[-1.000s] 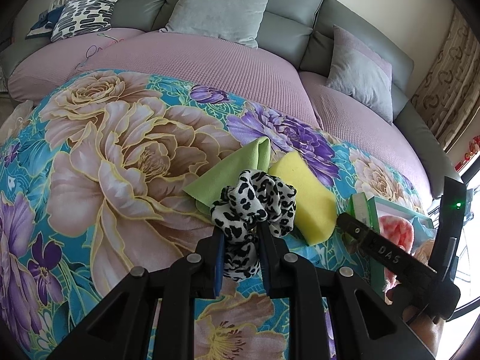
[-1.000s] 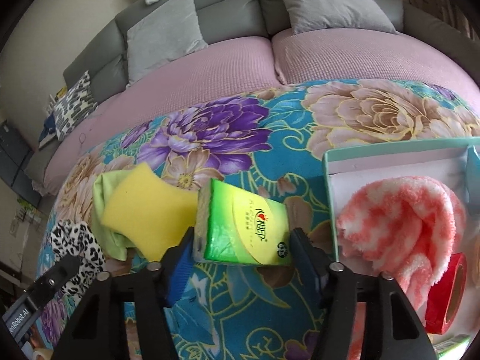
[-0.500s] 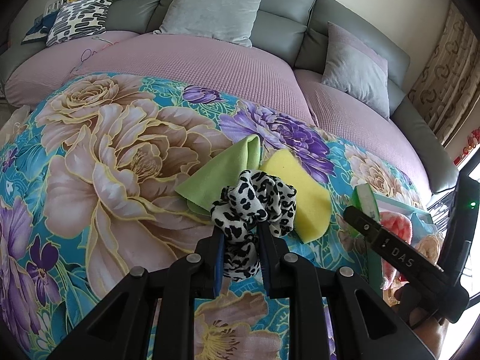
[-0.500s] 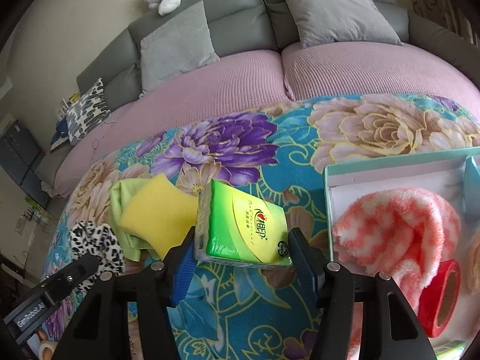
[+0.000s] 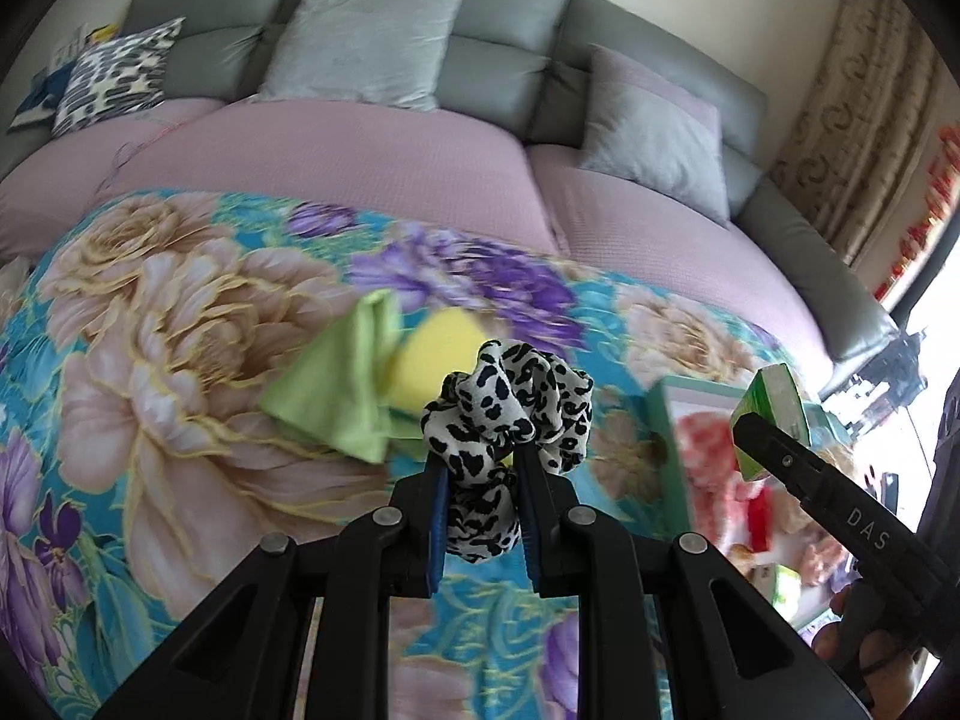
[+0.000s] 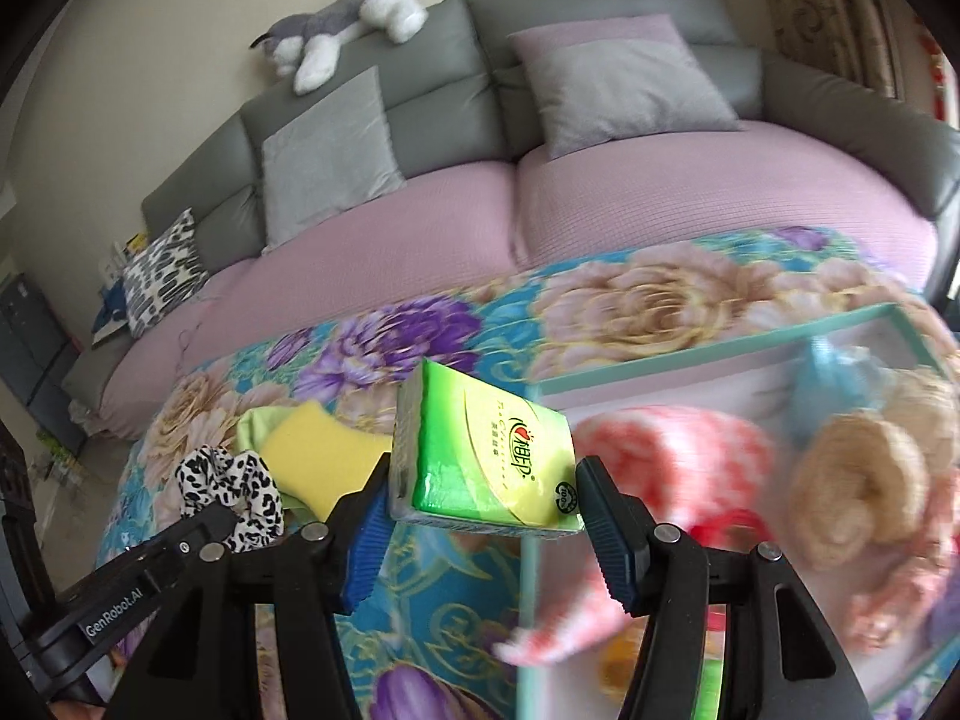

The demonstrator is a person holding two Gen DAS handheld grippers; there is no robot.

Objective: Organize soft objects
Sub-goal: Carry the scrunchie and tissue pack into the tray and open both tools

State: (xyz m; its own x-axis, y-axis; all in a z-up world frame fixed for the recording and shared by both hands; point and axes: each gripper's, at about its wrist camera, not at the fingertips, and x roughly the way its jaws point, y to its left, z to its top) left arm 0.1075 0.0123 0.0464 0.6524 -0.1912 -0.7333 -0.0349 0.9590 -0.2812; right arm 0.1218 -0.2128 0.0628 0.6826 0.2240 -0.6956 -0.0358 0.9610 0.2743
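My left gripper (image 5: 480,468) is shut on a black-and-white leopard-print scrunchie (image 5: 510,402), held above the floral blanket. Seen from the right wrist, the scrunchie (image 6: 231,489) sits at the lower left. My right gripper (image 6: 480,486) is shut on a green tissue pack (image 6: 489,471), lifted near the left edge of the teal box (image 6: 690,351). The tissue pack (image 5: 777,414) also shows at the right of the left wrist view. On the blanket lie a yellow sponge (image 6: 318,456) and a lime green cloth (image 5: 339,390).
The teal box holds a pink-and-white fluffy cloth (image 6: 672,456), a tan fuzzy item (image 6: 858,492) and a blue item (image 6: 834,378). Behind the floral blanket (image 5: 150,360) are a mauve sofa seat (image 5: 336,156), grey cushions (image 5: 366,54) and a plush dog (image 6: 342,30).
Both grippers rose and moved right with their loads. The tissue pack now hangs by the box's left edge, and the scrunchie has passed in front of the yellow sponge.
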